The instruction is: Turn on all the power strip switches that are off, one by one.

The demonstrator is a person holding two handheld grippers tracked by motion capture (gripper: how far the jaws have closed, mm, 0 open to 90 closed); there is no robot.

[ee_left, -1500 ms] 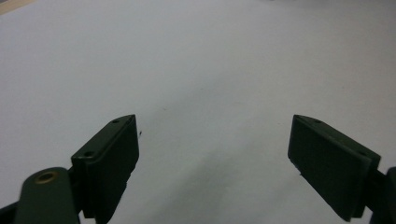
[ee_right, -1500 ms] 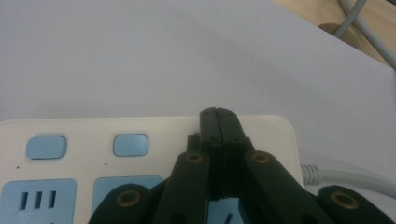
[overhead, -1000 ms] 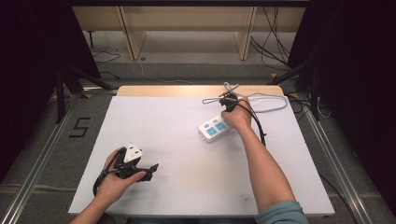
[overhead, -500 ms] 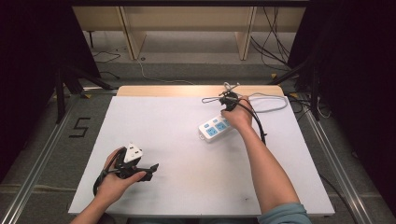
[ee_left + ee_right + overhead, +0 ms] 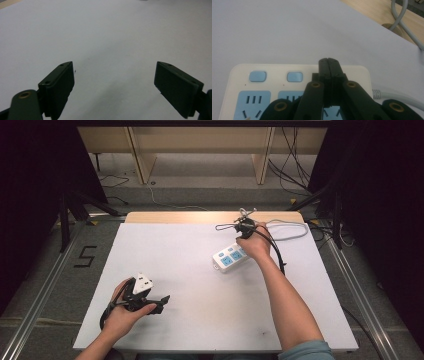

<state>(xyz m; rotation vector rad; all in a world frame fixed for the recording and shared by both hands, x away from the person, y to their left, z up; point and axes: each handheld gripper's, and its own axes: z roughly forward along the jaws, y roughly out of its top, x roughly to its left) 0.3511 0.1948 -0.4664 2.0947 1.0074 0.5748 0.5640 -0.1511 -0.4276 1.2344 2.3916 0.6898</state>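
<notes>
A white worktop (image 5: 200, 320) seen from above, with a person's two forearms reaching in from the near edge. Near the front left corner, the left gripper (image 5: 159, 303) rests low over the bare surface in the left hand (image 5: 125, 312); in the left gripper view its jaws stand wide apart with nothing between them. Further right, toward the back right part of the worktop, lies a white power strip (image 5: 229, 258) with blue sockets and blue switches (image 5: 294, 76), set at a slant. The right hand (image 5: 256, 245) holds the right gripper (image 5: 243, 226) above the strip's far end; in the right gripper view its jaws are pressed together, empty, with their tip over the strip's top face beside the switches. A grey cable (image 5: 290, 231) leaves the strip and loops along the back right edge, over a strip of bare wood. The power strip looks like a rigid, hard plastic block, fairly light and smooth, so it may slide on the worktop when pushed. The long side edges would likely give the firmest hold; the cable is springy and could drag or turn the strip if it is lifted.
</notes>
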